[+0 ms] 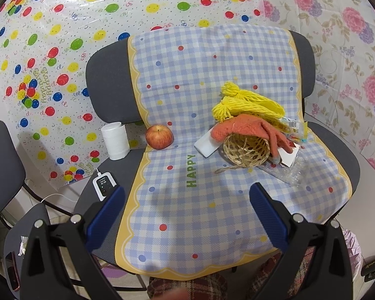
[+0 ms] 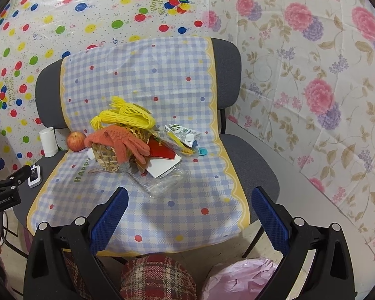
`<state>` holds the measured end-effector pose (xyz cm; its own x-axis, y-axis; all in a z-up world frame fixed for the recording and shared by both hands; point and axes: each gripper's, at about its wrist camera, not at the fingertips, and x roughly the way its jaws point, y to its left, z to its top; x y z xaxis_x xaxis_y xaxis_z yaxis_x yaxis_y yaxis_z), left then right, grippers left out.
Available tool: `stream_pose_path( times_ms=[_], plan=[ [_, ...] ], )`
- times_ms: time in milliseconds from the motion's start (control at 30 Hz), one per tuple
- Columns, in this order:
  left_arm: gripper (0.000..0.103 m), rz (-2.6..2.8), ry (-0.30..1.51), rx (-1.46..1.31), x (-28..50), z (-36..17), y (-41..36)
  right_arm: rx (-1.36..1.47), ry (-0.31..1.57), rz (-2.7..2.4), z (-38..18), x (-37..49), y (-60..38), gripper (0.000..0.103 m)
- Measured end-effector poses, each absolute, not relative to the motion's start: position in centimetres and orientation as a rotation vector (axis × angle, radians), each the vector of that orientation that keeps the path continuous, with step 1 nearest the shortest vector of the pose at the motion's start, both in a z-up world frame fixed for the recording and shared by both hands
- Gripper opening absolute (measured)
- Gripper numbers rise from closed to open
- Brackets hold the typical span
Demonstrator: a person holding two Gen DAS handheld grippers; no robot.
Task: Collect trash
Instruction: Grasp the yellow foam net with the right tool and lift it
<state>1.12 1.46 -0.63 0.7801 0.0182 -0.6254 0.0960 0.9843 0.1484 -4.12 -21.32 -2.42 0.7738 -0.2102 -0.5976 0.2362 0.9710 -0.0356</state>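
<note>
The left gripper (image 1: 187,195), low in its frame, has its blue-padded jaws spread wide with nothing between them; the right gripper (image 2: 190,200) is likewise released and empty, hovering over the front of the chair seat (image 2: 252,160). Just beyond the right gripper, at frame centre, lies the trash: a crumpled clear plastic wrapper (image 2: 162,182), white card (image 2: 162,166) and red paper (image 2: 161,150), a flattened carton (image 2: 185,133) to the upper right, and yellow foam fruit netting (image 2: 127,115) above. An orange glove (image 2: 120,137) drapes over a small wicker basket (image 2: 107,157); an apple (image 2: 76,141) sits at left. A pink bag (image 2: 240,280) shows bottom right, probably the bin. Best to start with the nearest plastic wrapper, pinching a raised fold rather than the checked cloth (image 2: 147,225) beneath.
</note>
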Motion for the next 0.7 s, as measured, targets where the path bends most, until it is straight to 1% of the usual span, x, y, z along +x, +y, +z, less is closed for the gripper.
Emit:
stream_pose_path(
  times_ms=[300, 400, 500, 600, 700],
  plan=[
    [0.097, -0.084, 0.736, 0.130, 3.9, -2.2, 1.5, -0.004, 0.606, -0.154, -1.9, -0.6, -20.8, 0.097],
    [0.097, -0.059, 0.720, 0.133, 5.0, -2.4, 1.7, -0.025, 0.605, -0.149, -1.9, 1.3, -20.6, 0.097],
    [0.097, -0.020, 0.710, 0.154, 6.4, -2.8, 1.9, -0.038, 0.596, -0.110, -2.2, 4.4, -20.4, 0.097],
    [0.097, -0.006, 0.742, 0.184, 8.1, -3.3, 2.2, -0.037, 0.588, -0.066, -2.5, 7.0, -20.3, 0.097],
    [0.097, 0.012, 0.767, 0.187, 9.9, -3.8, 2.8, -0.066, 0.633, -0.034, -3.4, 10.7, -20.2, 0.097]
  ],
)
